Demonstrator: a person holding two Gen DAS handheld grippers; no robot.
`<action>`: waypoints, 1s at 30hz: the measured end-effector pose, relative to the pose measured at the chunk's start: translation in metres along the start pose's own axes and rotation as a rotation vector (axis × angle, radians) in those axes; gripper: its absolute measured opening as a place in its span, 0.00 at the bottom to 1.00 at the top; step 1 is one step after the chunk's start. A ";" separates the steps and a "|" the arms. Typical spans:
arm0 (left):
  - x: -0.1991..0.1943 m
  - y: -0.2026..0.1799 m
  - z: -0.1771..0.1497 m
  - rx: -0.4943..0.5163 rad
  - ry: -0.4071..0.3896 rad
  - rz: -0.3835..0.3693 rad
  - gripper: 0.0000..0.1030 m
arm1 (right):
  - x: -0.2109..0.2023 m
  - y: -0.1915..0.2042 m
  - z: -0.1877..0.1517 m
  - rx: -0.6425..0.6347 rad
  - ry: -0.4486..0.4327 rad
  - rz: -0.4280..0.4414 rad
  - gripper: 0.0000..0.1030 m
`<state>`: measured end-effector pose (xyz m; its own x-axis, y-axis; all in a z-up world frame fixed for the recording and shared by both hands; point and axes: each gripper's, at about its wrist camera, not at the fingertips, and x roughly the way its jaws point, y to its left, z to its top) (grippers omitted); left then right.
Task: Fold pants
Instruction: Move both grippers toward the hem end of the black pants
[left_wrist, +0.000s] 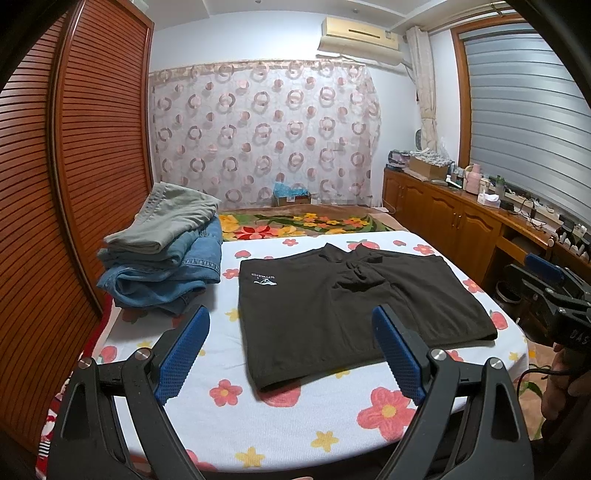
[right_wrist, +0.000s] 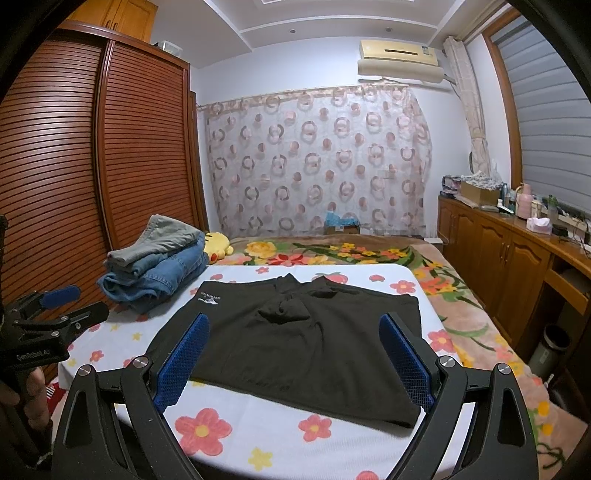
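Fingers (left_wrist: 184, 354) of the left gripper (left_wrist: 291, 354) and of the right gripper (right_wrist: 295, 360) are spread wide, grasping nothing, hovering at the lower frame. Black pants (left_wrist: 332, 310) lie flat mid-frame on the flowered table (left_wrist: 280, 428), seemingly spread out for folding; folded clothes (left_wrist: 166, 254) sit stacked aside, upper left.

"SEPTWOLVES" (inverted) on black pants (left_wrist: 343, 314)
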<state>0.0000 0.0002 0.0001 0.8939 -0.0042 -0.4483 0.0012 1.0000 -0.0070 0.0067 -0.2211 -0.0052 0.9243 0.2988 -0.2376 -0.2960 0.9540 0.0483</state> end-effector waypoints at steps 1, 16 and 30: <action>0.000 0.000 0.000 0.000 0.000 0.001 0.87 | 0.000 0.000 -0.001 0.000 -0.001 -0.001 0.91; -0.006 0.005 0.004 -0.003 -0.003 -0.009 0.87 | 0.000 0.000 0.000 -0.001 0.002 0.000 0.91; -0.006 0.005 0.003 0.000 -0.005 -0.008 0.87 | 0.000 0.000 0.001 -0.001 0.001 0.000 0.91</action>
<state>-0.0036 0.0052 0.0052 0.8959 -0.0125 -0.4440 0.0087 0.9999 -0.0106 0.0069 -0.2210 -0.0046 0.9239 0.2989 -0.2389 -0.2963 0.9539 0.0477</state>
